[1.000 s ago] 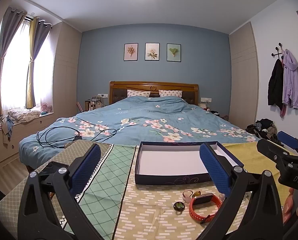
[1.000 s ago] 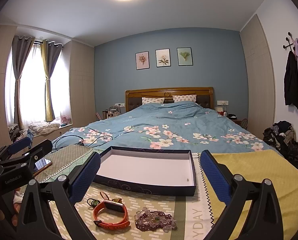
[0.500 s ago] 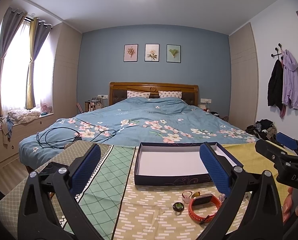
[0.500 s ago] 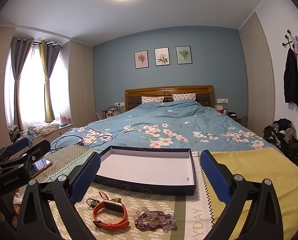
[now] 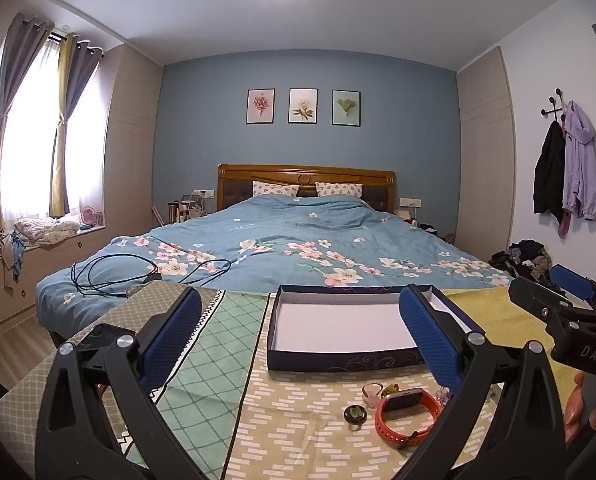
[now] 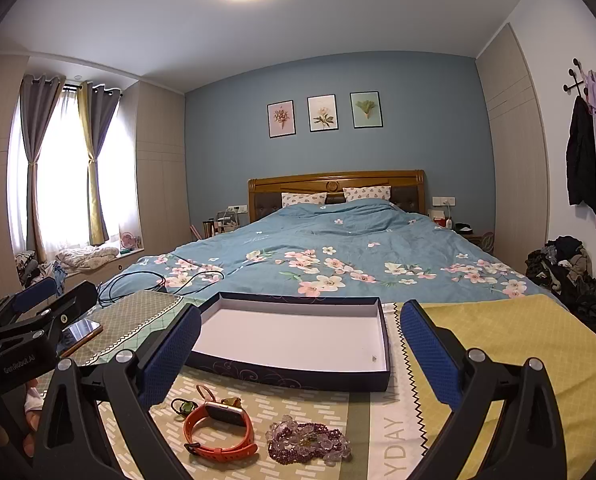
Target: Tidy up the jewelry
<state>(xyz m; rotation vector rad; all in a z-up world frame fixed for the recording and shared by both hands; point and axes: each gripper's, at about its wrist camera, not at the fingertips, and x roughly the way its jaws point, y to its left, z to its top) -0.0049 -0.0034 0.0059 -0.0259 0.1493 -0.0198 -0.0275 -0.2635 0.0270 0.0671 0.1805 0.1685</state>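
Setting: bedroom, patchwork cloth [image 6: 517, 344] spread over a surface at the foot of a bed [image 6: 337, 248] w/ blue floral quilt.
Box: shallow dark-blue box [image 6: 298, 378] [image 5: 337, 362], scroll pattern on its outer wall, white inside, open top, lying flat on the cloth. Holds nothing but a tiny speck [image 6: 373, 357] near its front right corner in the right wrist view; what the speck is can't be told.
Jewelry: all outside the box, on the cloth just in front of its near wall. Orange-strap smartwatch [image 6: 218, 426] [image 5: 407, 410] on its side; purple & clear bead bracelet [image 6: 307, 438] just beside it to the right in the right wrist view. Green-stone ring [image 5: 355, 414] near the watch in the left wrist view; small pinkish ring [image 5: 371, 392] and a yellow-green piece [image 5: 389, 388] behind the watch, touching or nearly so, too small to tell.
Left gripper [image 5: 301, 336]: blue-padded fingers [image 5: 170, 340] spread wide, holding nothing, above the cloth, apart from the box.
Right gripper [image 6: 298, 348]: fingers [image 6: 427, 356] likewise wide apart & empty, framing the box from the near side, no contact.
Other: phone [image 6: 80, 330] on the cloth at left; black cable [image 5: 138, 270] looped on the quilt.
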